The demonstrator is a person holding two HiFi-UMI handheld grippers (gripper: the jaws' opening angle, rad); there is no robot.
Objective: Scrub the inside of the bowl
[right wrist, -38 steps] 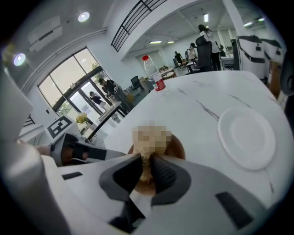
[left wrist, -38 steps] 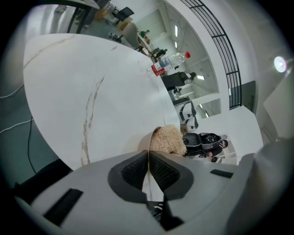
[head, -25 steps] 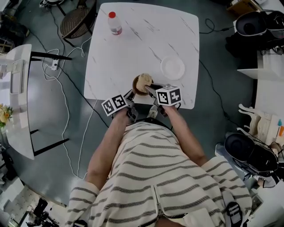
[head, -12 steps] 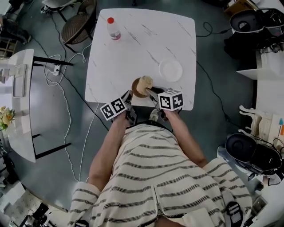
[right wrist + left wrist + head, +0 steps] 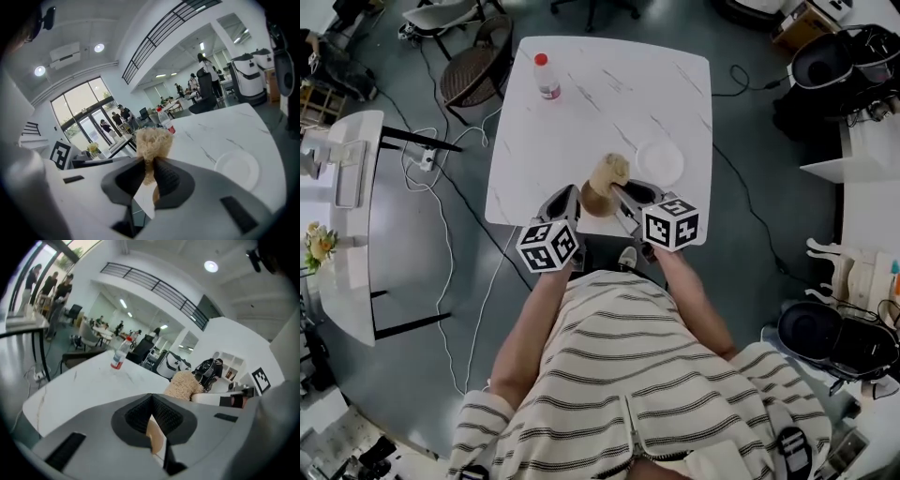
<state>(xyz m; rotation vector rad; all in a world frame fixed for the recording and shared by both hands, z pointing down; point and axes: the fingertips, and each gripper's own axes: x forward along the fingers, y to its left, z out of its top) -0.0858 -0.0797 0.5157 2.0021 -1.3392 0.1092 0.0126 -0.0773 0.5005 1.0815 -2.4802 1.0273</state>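
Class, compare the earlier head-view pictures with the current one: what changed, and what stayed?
The left claw and right claw have risen toward the camera, and the scrubber now pokes past the far rim of the bowl rather than sitting inside. Unchanged: left grips the bowl's rim, right grips the scrubber; bottle and plate stay put.

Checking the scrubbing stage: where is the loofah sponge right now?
In the head view the loofah sponge is clamped in the right tool, at the bowl and just left of the white plate.
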